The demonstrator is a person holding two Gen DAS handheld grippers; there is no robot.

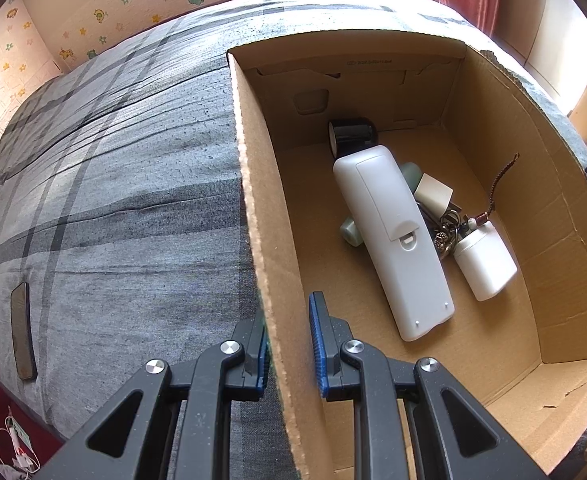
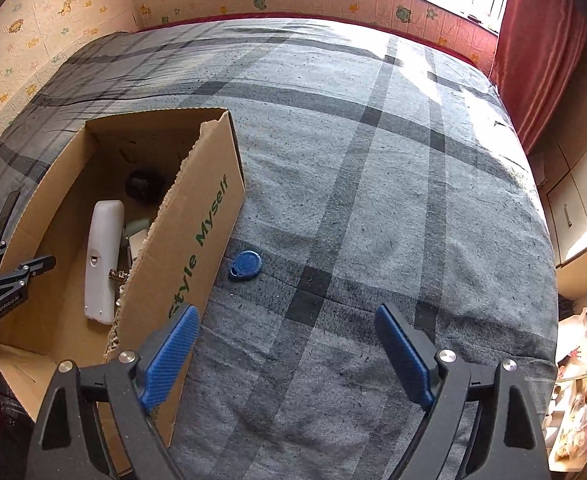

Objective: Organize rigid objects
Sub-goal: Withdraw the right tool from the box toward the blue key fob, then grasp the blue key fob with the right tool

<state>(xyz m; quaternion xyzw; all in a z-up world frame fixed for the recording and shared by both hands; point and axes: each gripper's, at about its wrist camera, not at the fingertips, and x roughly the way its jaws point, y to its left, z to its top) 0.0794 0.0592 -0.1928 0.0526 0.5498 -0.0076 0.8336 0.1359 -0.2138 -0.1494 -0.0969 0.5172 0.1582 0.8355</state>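
Note:
A cardboard box point(image 1: 253, 184) stands on a grey plaid bed. Inside lie a white remote point(image 1: 393, 240), a white bottle point(image 1: 485, 264), a black tape roll point(image 1: 351, 134), a key bunch point(image 1: 447, 232) and small pale items. My left gripper point(image 1: 289, 320) is shut on the box's left wall, one finger on each side. In the right wrist view the box point(image 2: 197, 224) is at the left, with the remote point(image 2: 101, 256) inside. A blue key fob point(image 2: 246, 265) lies on the bed beside the box. My right gripper point(image 2: 285, 320) is open and empty above the bed, nearer than the fob.
A dark flat phone-like object point(image 1: 23, 332) lies on the bed at the far left. Red curtains point(image 2: 541, 52) hang at the right. The bed's right edge point(image 2: 549, 280) drops to shelves and bags. The left gripper point(image 2: 9, 276) shows at the box's left side.

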